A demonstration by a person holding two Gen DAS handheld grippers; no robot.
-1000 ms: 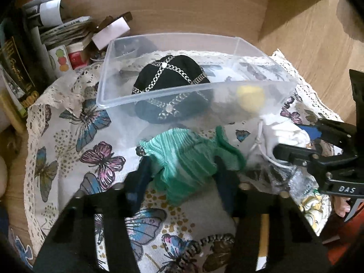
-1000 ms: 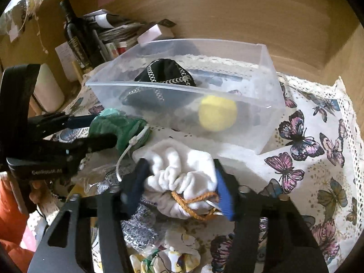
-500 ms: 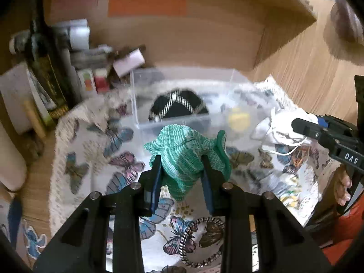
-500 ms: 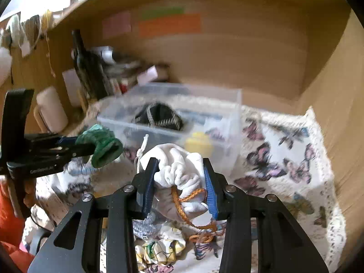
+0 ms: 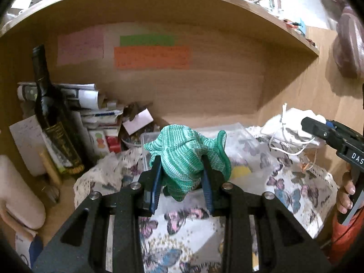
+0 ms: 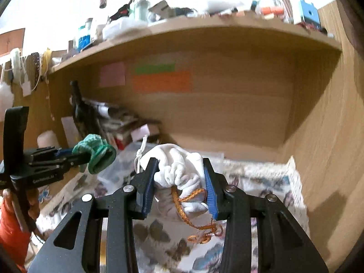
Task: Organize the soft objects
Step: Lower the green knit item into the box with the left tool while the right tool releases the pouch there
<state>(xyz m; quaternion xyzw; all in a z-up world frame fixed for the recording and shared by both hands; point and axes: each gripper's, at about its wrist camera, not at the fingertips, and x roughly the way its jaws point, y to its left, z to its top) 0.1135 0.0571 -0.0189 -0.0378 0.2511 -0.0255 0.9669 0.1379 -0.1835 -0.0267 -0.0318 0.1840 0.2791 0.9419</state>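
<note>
White letters "DAS" stand on the right gripper (image 5: 318, 128); other print is too blurred to read.

green knit piece (image 5: 185, 159): bunched, aloft | white cloth bundle (image 6: 179, 170): scrunched, aloft

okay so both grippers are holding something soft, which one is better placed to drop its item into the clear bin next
Left, probably. The left gripper holds the green knit piece directly in front of the clear bin. The right gripper, with the white pouch, sits off to the bin's right side.

Both wrist views face same shelf back wall (image 5: 204, 91), close.
</note>
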